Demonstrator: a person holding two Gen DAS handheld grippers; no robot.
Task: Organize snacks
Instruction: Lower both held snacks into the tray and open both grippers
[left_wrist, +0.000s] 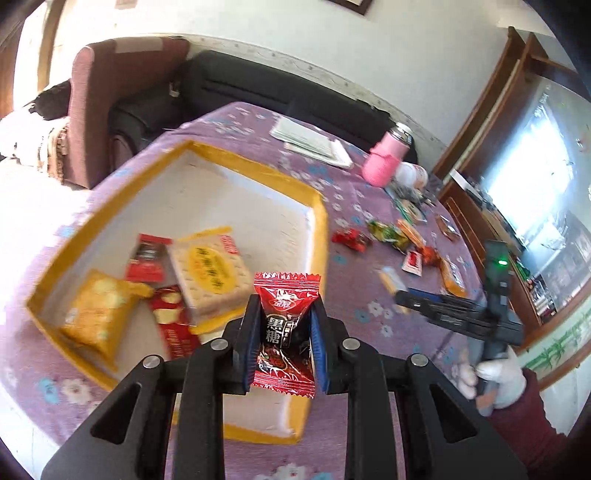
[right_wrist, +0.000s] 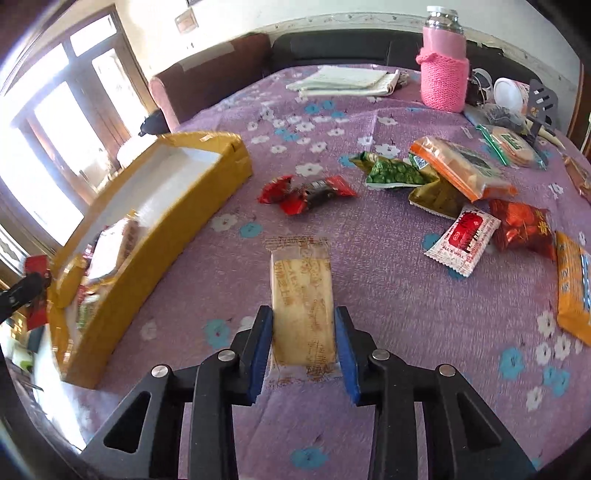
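The left gripper is clamped tight on a red candy packet, blue pads pressed into both sides; the packet stands upright between them, long axis running away from the camera, crimped ends top and bottom, and its dark panel reads 黑糖 in white. It hangs over the near rim of the yellow-walled box, which sits toward the table's left edge. Inside the box lie a pale cracker pack with a yellow oval label, writing too blurred to read, a yellow puffed bag and two red packets. Over on the other side, the right gripper has its pads closed against a clear-wrapped pale biscuit bar; the bar's long axis points straight ahead along the fingers, brown print on the wrapper faint and not legible. It sits above the purple flowered tablecloth, just right of the box's long outer wall. Ahead, loose snacks are scattered toward the table's right edge: a red-and-black twist candy, green packets, an orange-edged pack and a small white sachet with red print. A pink knitted bottle sleeve stands at the far edge.
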